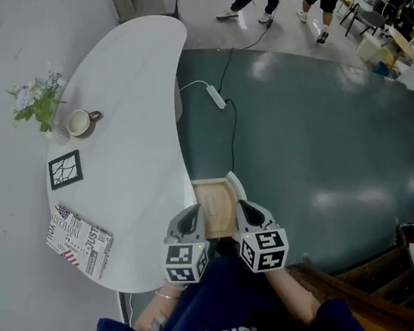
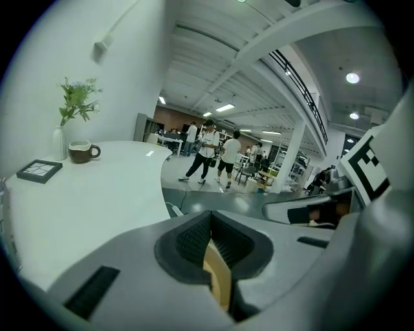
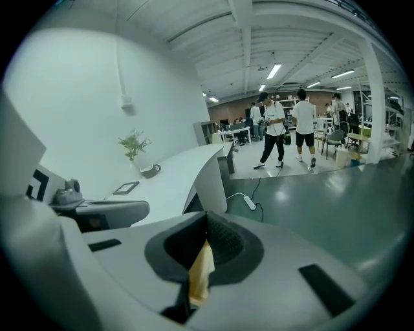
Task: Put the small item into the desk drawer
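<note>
**Drawer open at desk's near right edge, both claws shut above it**

Drawer (image 1: 213, 204) stands pulled out from the right edge of the white curved desk (image 1: 138, 113). Its pale wood inside faces up, with a white front panel on the far right side. No view shows a small item that I can pick out; the claws hide the near part of the drawer.

Left gripper (image 1: 191, 214) sits over the drawer's near left corner and right gripper (image 1: 247, 207) over its near right corner, close beside each other. In the left gripper view the jaws are together, with tan wood showing below them. The right gripper view shows the same: jaws together, a tan sliver beneath. I cannot tell whether either claw touches the wood.

Further left on the desk:
- a cup (image 1: 80, 122) beside a small plant (image 1: 40, 99), at the far left
- a dark square frame (image 1: 65, 168), nearer
- a printed box (image 1: 79, 239), nearest

A power strip (image 1: 217, 96) lies on the green floor beyond the drawer.
</note>
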`<state>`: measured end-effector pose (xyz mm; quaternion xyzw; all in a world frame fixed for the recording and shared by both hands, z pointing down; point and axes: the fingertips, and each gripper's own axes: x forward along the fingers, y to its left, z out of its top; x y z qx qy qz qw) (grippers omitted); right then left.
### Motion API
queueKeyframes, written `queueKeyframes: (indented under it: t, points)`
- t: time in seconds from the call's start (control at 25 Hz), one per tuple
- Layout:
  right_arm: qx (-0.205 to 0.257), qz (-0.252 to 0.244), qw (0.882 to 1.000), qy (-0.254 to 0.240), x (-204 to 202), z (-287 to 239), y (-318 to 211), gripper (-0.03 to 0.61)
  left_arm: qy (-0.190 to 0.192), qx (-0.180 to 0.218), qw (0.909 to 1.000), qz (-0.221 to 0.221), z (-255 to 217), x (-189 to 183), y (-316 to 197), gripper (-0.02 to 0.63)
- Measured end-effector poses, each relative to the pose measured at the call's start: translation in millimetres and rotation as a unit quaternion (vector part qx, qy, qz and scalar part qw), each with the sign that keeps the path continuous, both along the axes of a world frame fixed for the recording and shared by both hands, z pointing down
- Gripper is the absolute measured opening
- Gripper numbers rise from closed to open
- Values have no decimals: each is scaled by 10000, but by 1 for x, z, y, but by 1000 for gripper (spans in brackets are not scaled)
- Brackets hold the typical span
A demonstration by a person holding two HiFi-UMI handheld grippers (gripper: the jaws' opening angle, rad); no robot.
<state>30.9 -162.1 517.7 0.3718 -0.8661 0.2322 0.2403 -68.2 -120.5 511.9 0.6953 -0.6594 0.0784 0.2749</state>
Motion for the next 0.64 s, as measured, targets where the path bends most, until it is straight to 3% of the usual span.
queueKeyframes:
  t: [0.64]
  points:
    - [-23,-61,10000,54,-7,5,-6,8,-42,-30,9999,-112,3,-10,-1,5]
